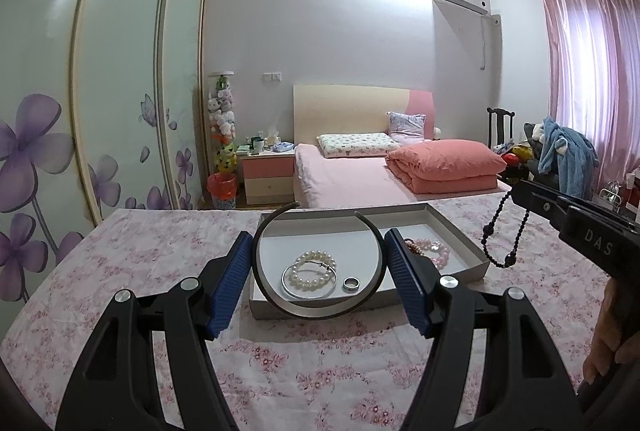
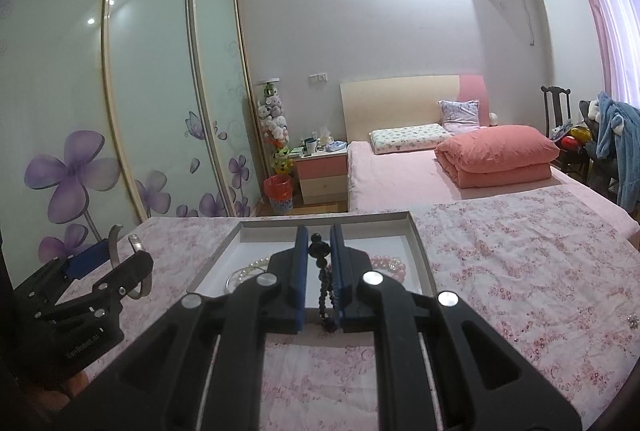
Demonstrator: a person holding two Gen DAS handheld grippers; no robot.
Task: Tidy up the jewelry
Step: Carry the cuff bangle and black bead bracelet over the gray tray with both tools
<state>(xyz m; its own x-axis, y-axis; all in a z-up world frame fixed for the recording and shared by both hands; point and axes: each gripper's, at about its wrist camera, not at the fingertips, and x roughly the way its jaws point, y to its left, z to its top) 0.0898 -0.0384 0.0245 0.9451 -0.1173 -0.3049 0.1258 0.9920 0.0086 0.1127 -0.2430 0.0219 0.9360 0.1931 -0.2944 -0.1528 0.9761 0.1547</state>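
My left gripper (image 1: 320, 263) is shut on a dark open bangle (image 1: 320, 307), held between its blue pads above the near edge of a shallow grey-white tray (image 1: 452, 227). In the tray lie a white pearl bracelet (image 1: 314, 269), a silver bangle (image 1: 296, 291), a small ring (image 1: 351, 284) and a pink bead bracelet (image 1: 434, 251). My right gripper (image 2: 319, 251) is shut on a black bead string (image 2: 320, 251) that hangs down over the tray (image 2: 416, 235). It shows at the right of the left wrist view (image 1: 520, 191) with the beads (image 1: 504, 235) dangling.
The tray sits on a table with a pink floral cloth (image 1: 160, 263). Behind it are a bed (image 1: 360, 175), a nightstand (image 1: 268, 175) and a sliding wardrobe (image 1: 120, 91). A small sparkly item (image 2: 633, 322) lies on the cloth at far right.
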